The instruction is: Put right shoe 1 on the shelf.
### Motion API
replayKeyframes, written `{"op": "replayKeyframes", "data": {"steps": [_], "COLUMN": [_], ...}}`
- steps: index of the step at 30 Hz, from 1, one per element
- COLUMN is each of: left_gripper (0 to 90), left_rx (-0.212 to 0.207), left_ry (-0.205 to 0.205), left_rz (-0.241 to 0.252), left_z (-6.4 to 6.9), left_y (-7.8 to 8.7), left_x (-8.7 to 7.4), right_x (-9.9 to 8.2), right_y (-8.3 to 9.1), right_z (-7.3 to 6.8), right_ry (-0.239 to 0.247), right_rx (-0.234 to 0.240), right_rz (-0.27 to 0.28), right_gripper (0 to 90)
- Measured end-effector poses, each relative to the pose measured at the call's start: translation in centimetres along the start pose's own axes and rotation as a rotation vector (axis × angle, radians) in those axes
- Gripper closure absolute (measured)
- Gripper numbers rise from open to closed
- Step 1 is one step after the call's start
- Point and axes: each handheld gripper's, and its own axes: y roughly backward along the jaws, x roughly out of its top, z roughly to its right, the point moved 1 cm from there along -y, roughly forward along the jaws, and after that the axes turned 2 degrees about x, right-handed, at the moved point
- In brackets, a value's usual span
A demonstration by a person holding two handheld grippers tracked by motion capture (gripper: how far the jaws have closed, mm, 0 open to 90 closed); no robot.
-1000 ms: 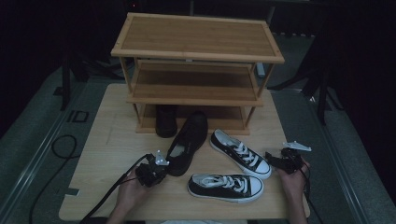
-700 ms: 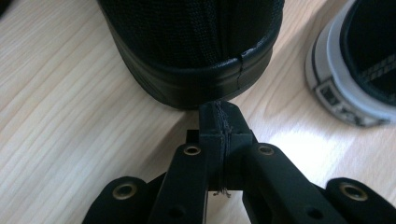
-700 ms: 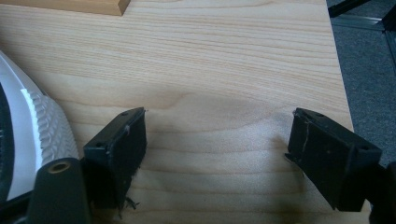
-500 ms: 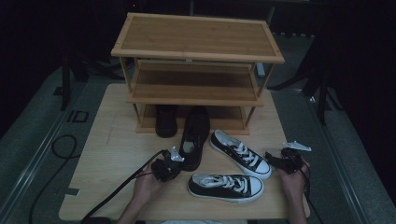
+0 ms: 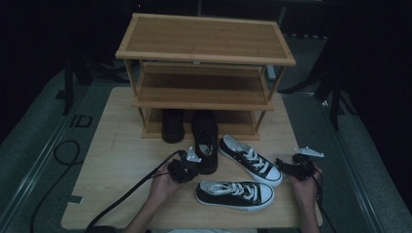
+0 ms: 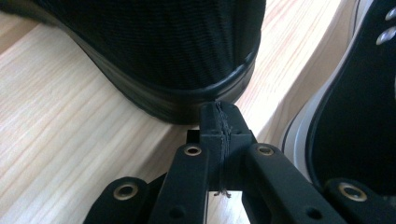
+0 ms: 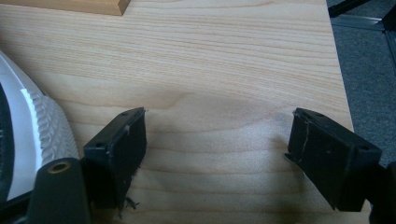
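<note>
Close up, the left tool (image 6: 218, 122), jaws pressed together empty, touches the black shoe's (image 6: 163, 51) heel on the wooden surface (image 7: 224, 60), while the right tool (image 7: 217, 154) rests spread wide.

Two sneakers (image 5: 249, 158) lie before the shoe rack (image 5: 204, 73)
</note>
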Motion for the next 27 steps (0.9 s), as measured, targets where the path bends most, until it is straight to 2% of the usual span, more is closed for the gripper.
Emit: {"op": "replayKeyframes", "data": {"steps": [3, 8, 11, 17, 21, 24, 27], "left_gripper": [89.8, 89.8, 89.8, 89.9, 89.9, 90.0, 90.0], "left_rx": [-0.007, -0.004, -0.003, -0.046, -0.05, -0.055, -0.055], "left_ry": [0.011, 0.01, 0.002, -0.044, -0.088, -0.092, -0.135], "left_rz": [0.016, 0.02, 0.022, 0.043, 0.046, 0.046, 0.027], "left_z": [-0.2, -0.4, -0.1, 0.9, 1.4, 1.6, 2.0], "left_y": [0.0, 0.1, 0.1, 0.8, 0.9, 0.7, 0.5], "left_x": [0.6, 1.4, 1.5, 1.8, 2.6, 2.9, 3.2], "right_x": [0.0, 0.0, 0.0, 0.0, 0.0, 0.0, 0.0], "right_y": [0.0, 0.0, 0.0, 0.0, 0.0, 0.0, 0.0], "right_z": [0.0, 0.0, 0.0, 0.0, 0.0, 0.0, 0.0], "right_ry": [0.0, 0.0, 0.001, 0.001, 0.001, 0.001, 0.001], "right_rx": [0.0, 0.001, 0.001, 0.001, 0.001, 0.001, 0.002], "right_rz": [0.0, 0.001, 0.001, 0.001, 0.0, 0.001, 0.001], "right_gripper": [19.1, 19.1, 19.1, 19.1, 19.1, 19.1, 19.1]}}
